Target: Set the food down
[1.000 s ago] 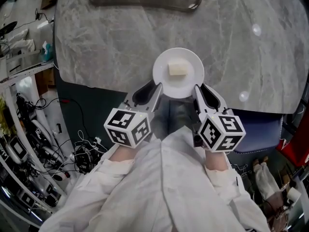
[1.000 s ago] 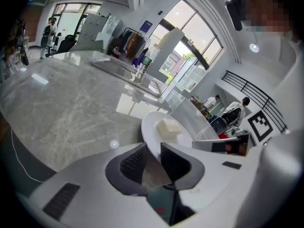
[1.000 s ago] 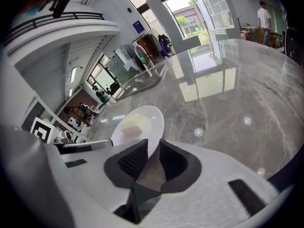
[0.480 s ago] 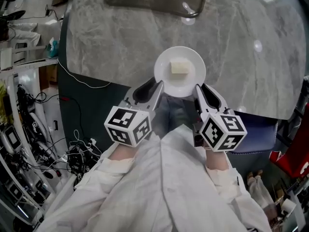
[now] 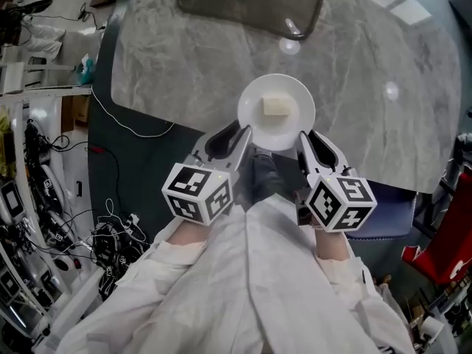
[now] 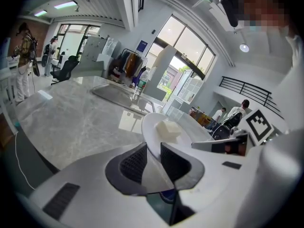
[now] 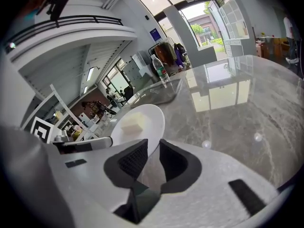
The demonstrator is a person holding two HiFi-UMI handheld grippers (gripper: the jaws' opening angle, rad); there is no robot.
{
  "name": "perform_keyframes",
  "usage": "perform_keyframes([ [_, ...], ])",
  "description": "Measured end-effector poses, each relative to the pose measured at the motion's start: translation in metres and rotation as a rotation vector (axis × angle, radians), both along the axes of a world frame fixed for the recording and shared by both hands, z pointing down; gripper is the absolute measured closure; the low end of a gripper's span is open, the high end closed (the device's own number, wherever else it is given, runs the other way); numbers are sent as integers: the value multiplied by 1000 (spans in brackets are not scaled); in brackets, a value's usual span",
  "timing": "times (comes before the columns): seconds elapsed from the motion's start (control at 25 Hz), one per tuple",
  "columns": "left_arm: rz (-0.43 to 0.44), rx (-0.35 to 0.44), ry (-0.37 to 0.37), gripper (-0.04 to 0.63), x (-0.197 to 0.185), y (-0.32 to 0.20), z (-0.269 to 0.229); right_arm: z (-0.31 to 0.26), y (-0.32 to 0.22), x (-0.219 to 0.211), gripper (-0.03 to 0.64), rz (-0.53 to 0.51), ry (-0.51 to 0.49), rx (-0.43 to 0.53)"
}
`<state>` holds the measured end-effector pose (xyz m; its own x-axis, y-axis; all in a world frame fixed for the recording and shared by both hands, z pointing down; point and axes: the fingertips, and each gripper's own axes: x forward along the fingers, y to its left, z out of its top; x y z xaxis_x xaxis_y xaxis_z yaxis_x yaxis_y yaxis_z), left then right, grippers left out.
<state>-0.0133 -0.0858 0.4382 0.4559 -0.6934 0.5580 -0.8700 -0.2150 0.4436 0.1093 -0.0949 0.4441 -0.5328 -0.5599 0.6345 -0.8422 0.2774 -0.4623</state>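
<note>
- Two grippers: the left gripper (image 5: 240, 136) and the right gripper (image 5: 304, 137), one in each of the person's hands.
- Two marker cubes, one on each gripper: the left cube (image 5: 198, 192) and the right cube (image 5: 339, 200).
- One white plate (image 5: 258, 116), round and shallow.
- One piece of food (image 5: 276, 106): a pale, blocky slab on the plate.
- One grey marble table (image 5: 369, 65) and one dark tray (image 5: 243, 2) on it, at 12 o'clock from the plate, well apart.
- In the left gripper view, the left gripper (image 6: 153, 156) pinches the plate (image 6: 151, 127) by its rim, a dark pad on each face.
- In the right gripper view, the right gripper (image 7: 153, 158) pinches the plate (image 7: 152, 120) the same way, its pads pressed on the rim.
- In the head view, the left grip is at about 8 o'clock on the rim and the right at about 4 o'clock.
- The food lies near the plate's middle, between the two grippers and at 12 o'clock from them; neither touches it.
- From the left jaws the food (image 6: 167, 128) is at about 1 o'clock; from the right jaws the food (image 7: 133, 123) is at about 11 o'clock.
- The plate is over the table's near edge.
</note>
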Motion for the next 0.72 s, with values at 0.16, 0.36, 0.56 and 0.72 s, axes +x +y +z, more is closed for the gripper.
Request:
perform_keyframes([
  [0.16, 3, 9, 8, 500, -15, -19, 3, 1, -19, -16, 557, 0, 10, 12],
  [0.36, 49, 32, 15, 500, -40, -62, -3, -3, -57, -40, 557, 11, 10, 24],
  [0.56, 99, 46, 33, 500, -67, -111, -14, -14, -103, -67, 557, 14, 11, 44],
  [0.72, 127, 55, 41, 500, -83, -146, -20, -21, -137, -83, 557, 34, 23, 63],
])
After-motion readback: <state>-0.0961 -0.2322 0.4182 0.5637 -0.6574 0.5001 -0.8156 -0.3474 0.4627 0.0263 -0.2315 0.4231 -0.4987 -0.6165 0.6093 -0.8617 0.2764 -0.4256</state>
